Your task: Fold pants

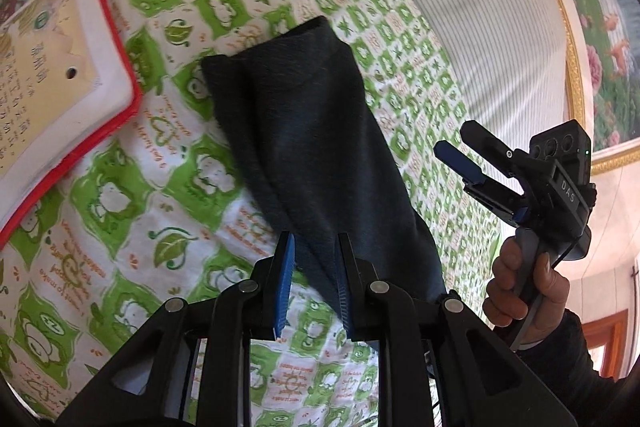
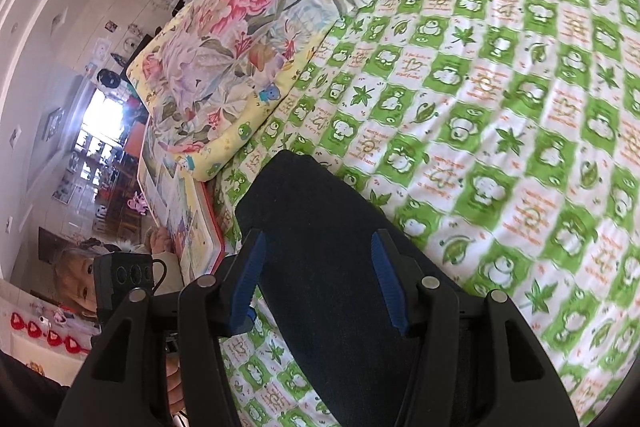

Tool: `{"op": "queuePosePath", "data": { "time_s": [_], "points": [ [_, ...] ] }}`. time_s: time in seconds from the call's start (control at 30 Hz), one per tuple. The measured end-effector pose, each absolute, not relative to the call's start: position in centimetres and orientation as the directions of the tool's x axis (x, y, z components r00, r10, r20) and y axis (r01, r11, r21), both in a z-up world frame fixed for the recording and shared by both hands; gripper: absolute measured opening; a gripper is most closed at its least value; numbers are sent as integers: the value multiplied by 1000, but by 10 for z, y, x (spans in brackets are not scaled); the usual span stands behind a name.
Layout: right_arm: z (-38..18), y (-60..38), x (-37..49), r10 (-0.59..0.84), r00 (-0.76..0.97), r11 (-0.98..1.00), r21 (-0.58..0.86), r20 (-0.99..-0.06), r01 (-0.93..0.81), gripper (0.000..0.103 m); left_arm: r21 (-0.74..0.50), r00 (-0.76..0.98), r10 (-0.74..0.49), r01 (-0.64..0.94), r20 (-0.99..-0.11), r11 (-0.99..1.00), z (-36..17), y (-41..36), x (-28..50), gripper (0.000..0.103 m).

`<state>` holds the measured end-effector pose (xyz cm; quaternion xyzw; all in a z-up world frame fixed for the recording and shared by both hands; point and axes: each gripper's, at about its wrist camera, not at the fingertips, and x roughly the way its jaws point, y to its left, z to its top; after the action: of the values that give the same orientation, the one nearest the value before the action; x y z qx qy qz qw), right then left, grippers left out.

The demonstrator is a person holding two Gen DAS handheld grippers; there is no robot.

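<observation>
Dark navy pants (image 1: 304, 131), folded into a long narrow strip, lie on the green and white bedsheet (image 1: 120, 195). My left gripper (image 1: 315, 237) hovers over the near end of the strip. Its blue pads (image 1: 286, 283) stand a narrow gap apart and do not press the cloth. Its right pad is over the fabric and its left pad over the sheet beside the edge. At the right, a hand (image 1: 516, 283) holds my right gripper (image 1: 452, 141), open and empty. In the right wrist view that gripper (image 2: 319, 235) is open wide just above the pants (image 2: 320, 211).
A thick picture book with a red edge (image 1: 48, 87) lies at the left of the pants. A floral pillow (image 2: 248, 27) sits at the head of the bed, with striped bedding (image 1: 480, 7) beyond. A person (image 2: 76, 279) is beside the bed.
</observation>
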<state>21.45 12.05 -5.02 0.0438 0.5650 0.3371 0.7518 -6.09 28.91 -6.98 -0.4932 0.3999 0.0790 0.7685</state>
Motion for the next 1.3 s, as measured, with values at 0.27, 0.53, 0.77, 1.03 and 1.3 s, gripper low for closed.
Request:
{"op": "queuePosePath", "data": {
  "time_s": [0.27, 0.53, 0.77, 1.03, 1.3],
  "points": [
    [-59, 138, 226, 551, 86, 748, 446, -830, -491, 57, -689, 668, -247, -550, -702, 472, -71, 298, -68, 26],
    [-67, 156, 232, 522, 36, 727, 423, -852, -540, 61, -687, 664, -235, -579, -710, 439, -73, 301, -65, 30],
    [-70, 171, 242, 507, 23, 711, 403, -862, -576, 63, -685, 664, -209, -620, -718, 383, -77, 306, -61, 45],
    [-85, 194, 257, 458, -16, 672, 358, -889, -648, 63, -698, 674, -204, -634, -710, 334, -84, 315, -64, 45],
    [-105, 216, 269, 405, -85, 637, 348, -910, -688, 63, -701, 677, -201, -640, -708, 314, -87, 323, -64, 45]
  ]
}}
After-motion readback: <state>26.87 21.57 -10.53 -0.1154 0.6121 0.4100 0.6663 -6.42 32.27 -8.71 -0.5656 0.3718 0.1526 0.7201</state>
